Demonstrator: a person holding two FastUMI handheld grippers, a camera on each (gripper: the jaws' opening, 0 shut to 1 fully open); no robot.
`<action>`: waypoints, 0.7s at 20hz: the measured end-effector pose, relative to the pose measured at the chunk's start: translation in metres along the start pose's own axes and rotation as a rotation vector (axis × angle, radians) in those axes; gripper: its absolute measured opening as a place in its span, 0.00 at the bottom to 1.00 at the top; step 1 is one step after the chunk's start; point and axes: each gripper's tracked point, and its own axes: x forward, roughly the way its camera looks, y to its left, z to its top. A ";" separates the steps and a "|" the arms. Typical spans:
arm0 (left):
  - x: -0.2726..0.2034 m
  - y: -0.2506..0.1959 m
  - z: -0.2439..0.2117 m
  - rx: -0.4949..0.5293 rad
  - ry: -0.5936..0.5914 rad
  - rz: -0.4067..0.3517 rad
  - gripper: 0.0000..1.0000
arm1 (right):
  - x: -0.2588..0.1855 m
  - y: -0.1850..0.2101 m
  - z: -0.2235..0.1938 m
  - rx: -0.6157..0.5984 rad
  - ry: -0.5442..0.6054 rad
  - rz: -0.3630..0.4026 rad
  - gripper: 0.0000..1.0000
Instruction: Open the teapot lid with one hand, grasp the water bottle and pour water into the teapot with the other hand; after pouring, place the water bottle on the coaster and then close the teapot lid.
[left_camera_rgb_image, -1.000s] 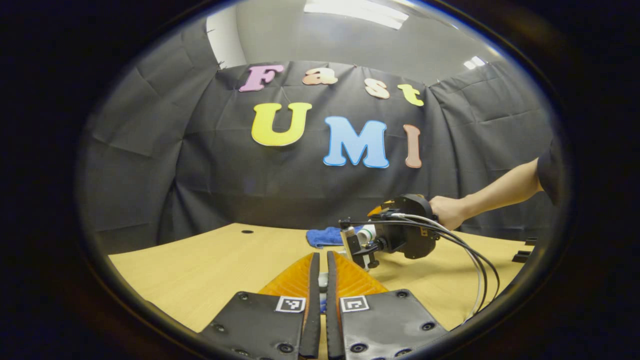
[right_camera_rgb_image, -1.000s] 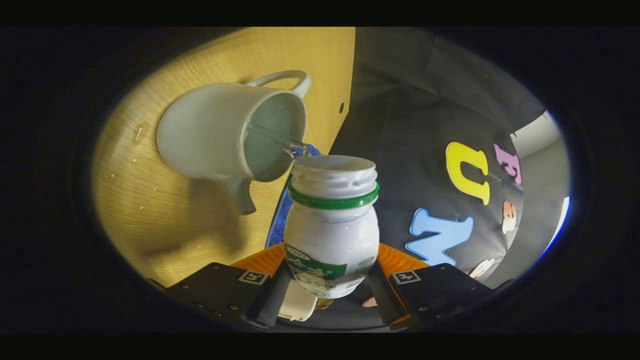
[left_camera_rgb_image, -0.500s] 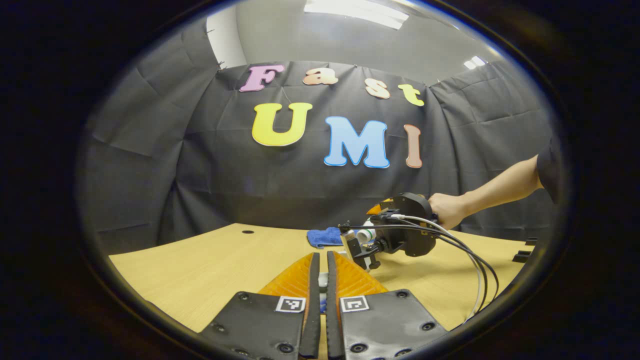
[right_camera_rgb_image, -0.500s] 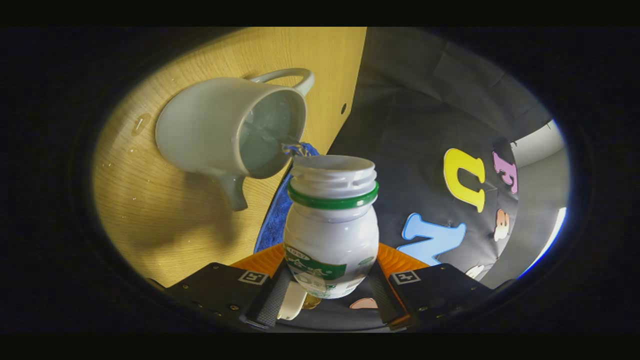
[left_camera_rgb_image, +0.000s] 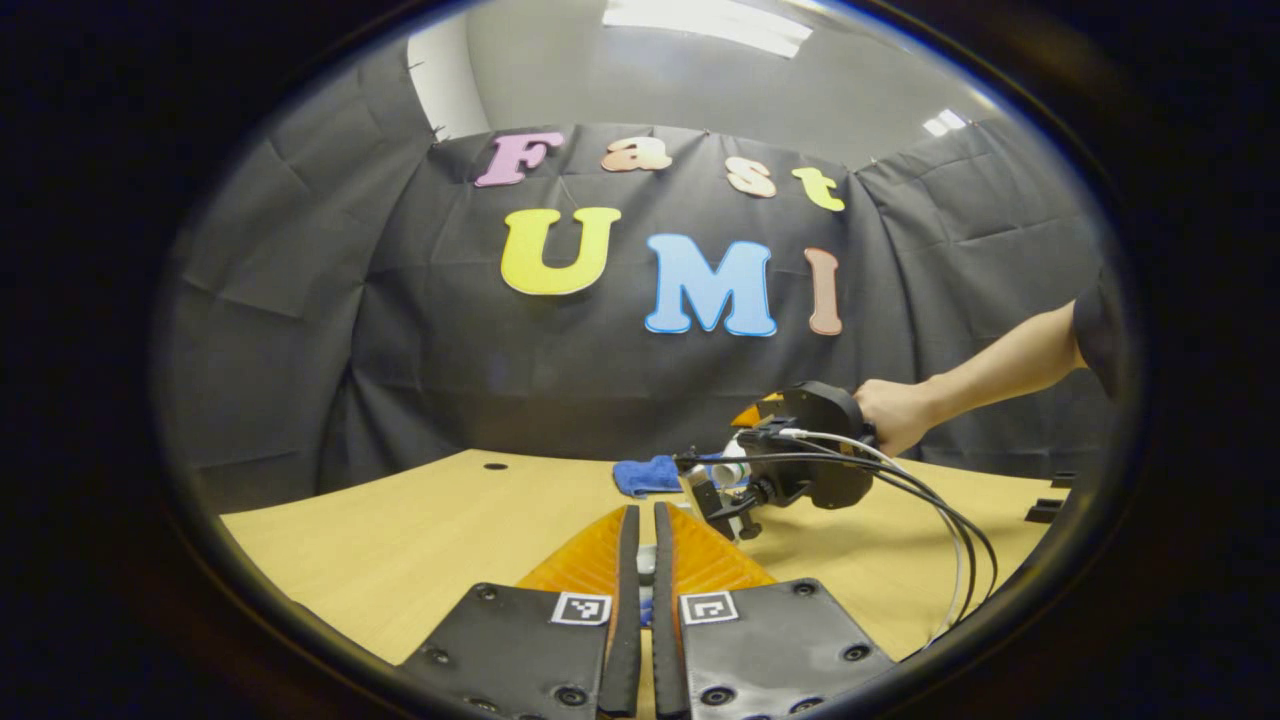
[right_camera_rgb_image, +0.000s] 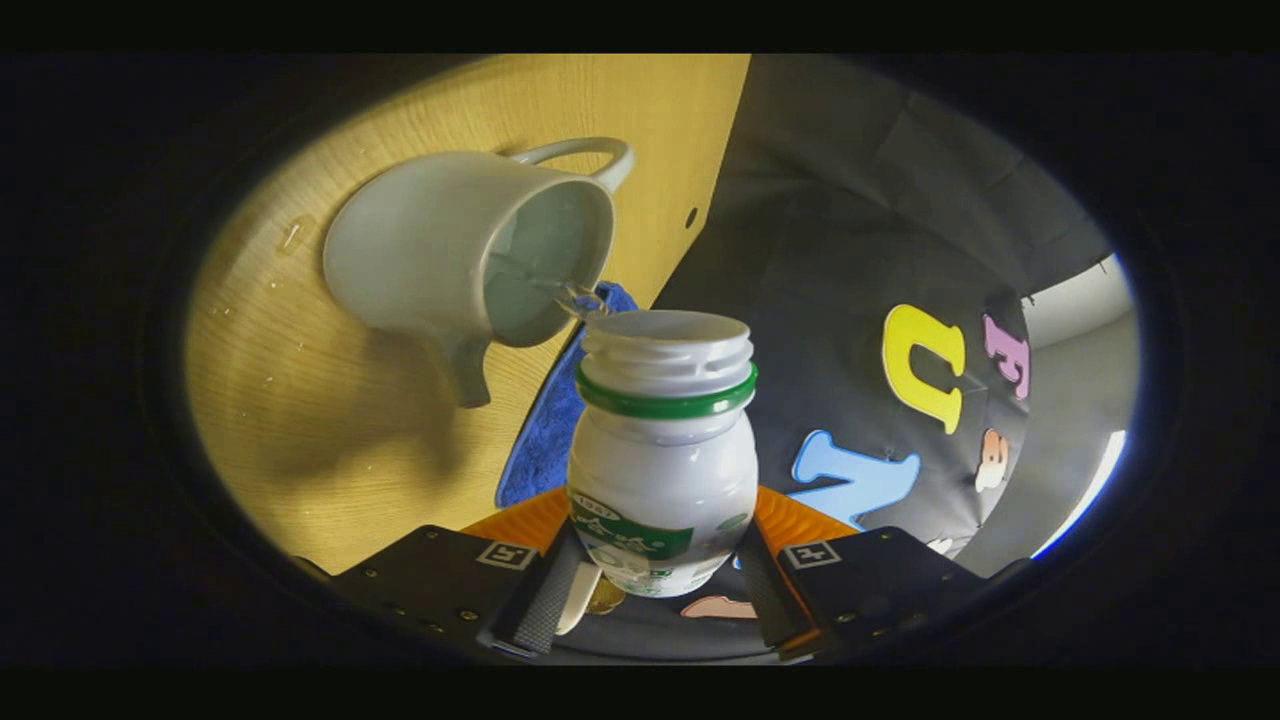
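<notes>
Right gripper view: teapot (right_camera_rgb_image: 440, 255) at 10 o'clock on worktop (right_camera_rgb_image: 330, 440), lid off, water inside. Right tongs (right_camera_rgb_image: 655, 590) pinch tipped water bottle (right_camera_rgb_image: 662, 470), mouth at rim, thin stream crossing. Left tongs (left_camera_rgb_image: 640, 560) pressed together; contents unclear. Risk: drift spills water over the rim.

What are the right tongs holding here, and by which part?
The right tongs grip the water bottle by its lower body, at the label, mouth aimed at the open teapot.
</notes>
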 end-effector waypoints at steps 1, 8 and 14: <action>-0.001 0.000 -0.001 -0.001 0.002 0.002 0.15 | 0.000 -0.001 0.001 -0.002 0.000 -0.002 0.75; -0.001 0.003 -0.001 -0.005 0.005 0.014 0.15 | 0.001 0.001 0.002 -0.054 0.002 0.006 0.75; -0.001 0.003 -0.002 0.001 0.012 0.017 0.15 | 0.000 -0.001 0.005 -0.084 0.000 -0.003 0.74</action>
